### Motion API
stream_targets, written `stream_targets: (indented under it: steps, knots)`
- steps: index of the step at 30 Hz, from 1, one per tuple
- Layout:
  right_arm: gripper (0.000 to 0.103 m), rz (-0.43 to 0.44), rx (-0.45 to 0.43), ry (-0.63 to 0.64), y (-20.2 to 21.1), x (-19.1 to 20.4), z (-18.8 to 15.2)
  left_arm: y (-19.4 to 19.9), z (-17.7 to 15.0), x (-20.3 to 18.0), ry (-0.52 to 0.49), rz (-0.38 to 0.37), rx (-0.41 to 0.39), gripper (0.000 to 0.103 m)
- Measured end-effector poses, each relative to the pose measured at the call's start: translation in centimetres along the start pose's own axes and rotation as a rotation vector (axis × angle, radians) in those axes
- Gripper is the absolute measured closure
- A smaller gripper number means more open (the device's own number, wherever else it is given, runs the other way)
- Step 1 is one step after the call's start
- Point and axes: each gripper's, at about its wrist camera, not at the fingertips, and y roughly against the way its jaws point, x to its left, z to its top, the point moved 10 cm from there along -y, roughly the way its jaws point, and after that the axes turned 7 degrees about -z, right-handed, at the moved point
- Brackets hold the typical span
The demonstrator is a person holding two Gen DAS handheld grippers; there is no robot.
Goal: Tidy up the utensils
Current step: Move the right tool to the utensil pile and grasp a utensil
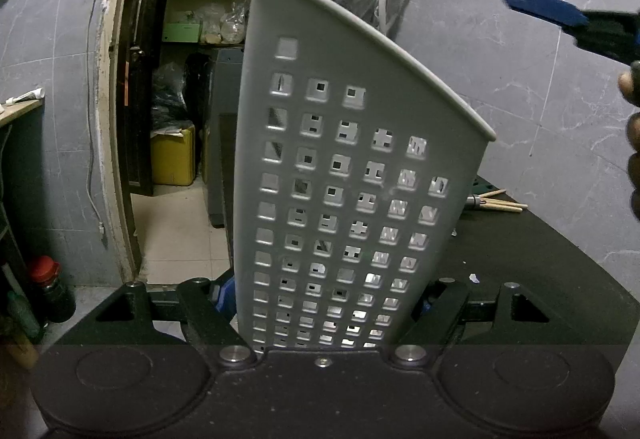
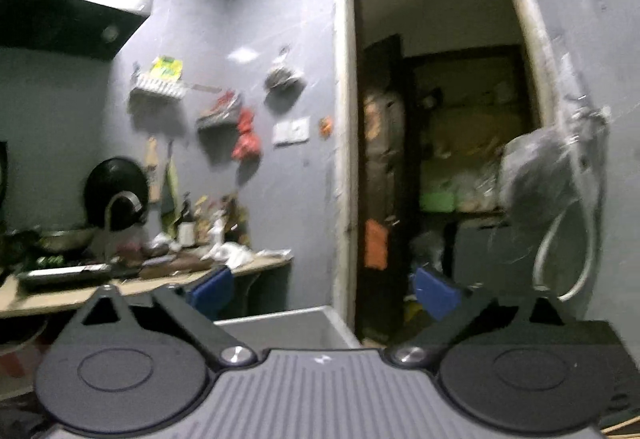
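**Between the left fingers: grey utensil holder, held clear of the desk**

Between the left gripper [image 1: 320, 303] fingers stands a grey perforated utensil holder [image 1: 352, 175], clamped low on its body from both sides. The blue pads barely show at either edge of it. The holder is upright, tilted slightly, its slanted rim highest at the left and dropping to the right. Rows of square holes cover the wall facing the camera. Whether it holds anything cannot be told from here.

Behind the holder, at right, a dark desk [image 1: 540, 259] carries a few wooden chopsticks [image 1: 502, 204] lying flat near the grey tiled wall, well apart from the holder.

The right gripper [image 2: 326, 289] has its fingers spread wide, with nothing between them; its view is blurred. Just below and beyond its fingers lies a grey rim [image 2: 288, 313], likely the holder's top edge, not touched by either pad. In the left wrist view one blue finger [image 1: 540, 9] of the right gripper shows at upper right, above the holder, with the person's fingertips [image 1: 632, 127] at the frame edge.

An open doorway [image 1: 192, 79] with cluttered shelves sits behind.
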Motion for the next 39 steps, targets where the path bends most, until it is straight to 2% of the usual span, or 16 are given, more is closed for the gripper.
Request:
stream_targets:
  steps: [4, 7, 12, 17, 21, 24, 27, 36, 39]
  knots:
    - [0.000, -0.112, -0.014, -0.037, 1.5, -3.3, -0.1, -0.1, 0.0, 0.0, 0.000, 0.000, -0.001, 0.025]
    - [0.000, -0.178, 0.016, -0.074, 1.8, -5.7, -1.3, 0.0, 0.0, 0.0, -0.001, 0.000, -0.001, 0.025]
    - [0.000, -0.319, 0.152, -0.159, 1.2, -10.0, -5.4, 0.0, 0.0, 0.0, -0.001, 0.000, -0.001, 0.025]
    - [0.000, -0.410, 0.301, -0.209, 0.8, -12.7, -10.0, 0.0, -0.1, -0.1, -0.001, 0.000, -0.001, 0.025]
    - [0.000, -0.437, 0.392, -0.258, 1.1, -13.9, -13.4, 0.0, 0.0, 0.0, -0.001, -0.001, -0.002, 0.025]
    - [0.000, -0.435, 0.456, -0.347, 0.8, -14.6, -15.8, 0.0, 0.0, 0.0, -0.002, -0.001, -0.002, 0.025]
    - [0.000, -0.434, 0.482, -0.441, 0.1, -15.3, -17.3, 0.0, -0.1, 0.0, -0.001, -0.001, -0.002, 0.025]
    - [0.000, -0.400, 0.463, -0.855, -2.1, -18.7, -20.0, 0.0, -0.1, 0.0, -0.002, -0.002, -0.002, 0.025]
    - [0.000, -0.431, 0.428, -0.918, -3.2, -20.0, -20.4, -0.1, 0.0, 0.0, -0.002, -0.003, -0.001, 0.025]
